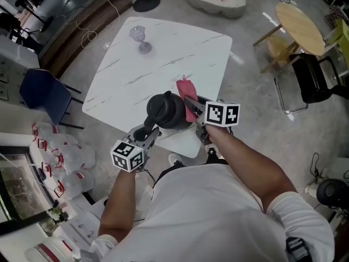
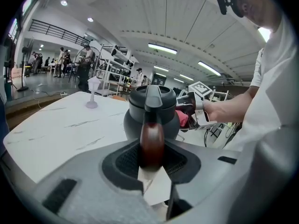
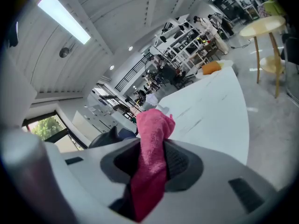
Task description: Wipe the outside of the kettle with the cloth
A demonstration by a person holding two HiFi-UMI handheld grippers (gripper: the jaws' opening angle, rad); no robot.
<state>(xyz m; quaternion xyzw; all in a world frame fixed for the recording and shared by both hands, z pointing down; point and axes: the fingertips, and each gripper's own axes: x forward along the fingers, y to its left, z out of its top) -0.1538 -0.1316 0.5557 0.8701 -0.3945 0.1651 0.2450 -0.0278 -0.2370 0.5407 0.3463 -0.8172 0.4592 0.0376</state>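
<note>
Nearest, the person's white-sleeved arms reach forward, each hand behind a marker cube on its tool. The left tongs are pinching the kettle's dark brown handle. The left gripper view shows that handle standing upright between the two pads, with a small gap of pale counter below it. The right tongs are clamped on the pink cloth. In the right gripper view the cloth fills the space between the pads, bunches above them and trails below.

Just beyond the tongs, the dark grey kettle sits over the near corner of the white, grey-veined counter, with its handle turned toward the person. Its base is hidden behind the left tongs, so contact with the counter cannot be confirmed. The cloth is right at the kettle's right flank, and from the left gripper view a pink patch shows beside the kettle body.

Farther across the counter, well apart from the kettle, a small clear stemmed glass stands upright near the far corner.

Past the counter, a blue chair stands to the left. A round wooden table and a black chair stand on the pale floor at the right.
</note>
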